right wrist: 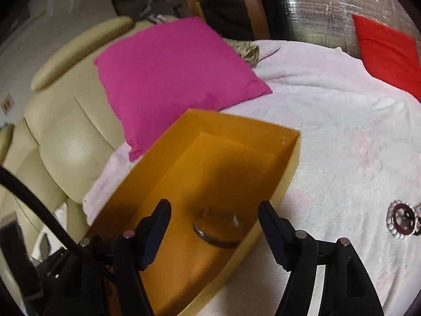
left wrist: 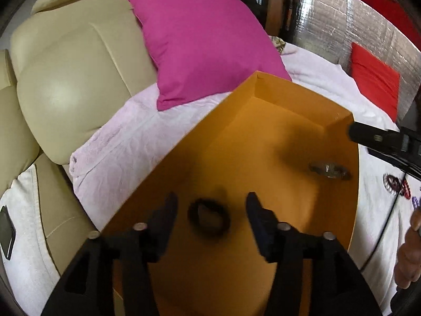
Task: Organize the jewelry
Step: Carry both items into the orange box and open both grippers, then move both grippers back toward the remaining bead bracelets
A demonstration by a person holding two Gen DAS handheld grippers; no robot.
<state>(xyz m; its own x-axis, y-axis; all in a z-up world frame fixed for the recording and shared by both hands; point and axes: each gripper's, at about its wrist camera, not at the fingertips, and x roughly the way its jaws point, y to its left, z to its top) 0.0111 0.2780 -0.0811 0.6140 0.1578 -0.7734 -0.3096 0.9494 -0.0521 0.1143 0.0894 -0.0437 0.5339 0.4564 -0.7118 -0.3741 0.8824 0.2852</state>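
An open orange box (left wrist: 263, 121) lies on the bed; it also shows in the right wrist view (right wrist: 236, 123). Inside it lie a black ring-shaped band (left wrist: 209, 218) and a silver bangle (left wrist: 330, 169), the bangle also in the right wrist view (right wrist: 219, 227). My left gripper (left wrist: 211, 208) is open and empty over the box, its fingers either side of the black band. My right gripper (right wrist: 214, 214) is open and empty above the bangle. A beaded silver ring piece (right wrist: 401, 222) lies on the blanket right of the box; more jewelry (left wrist: 397, 184) shows in the left wrist view.
A magenta pillow (left wrist: 205, 44) leans on the cream headboard (left wrist: 73, 92) behind the box. A red pillow (right wrist: 386, 50) lies at the far right against a silver quilted wall. A pale pink blanket (right wrist: 342, 131) covers the bed. A dark phone (left wrist: 6, 231) lies at the far left.
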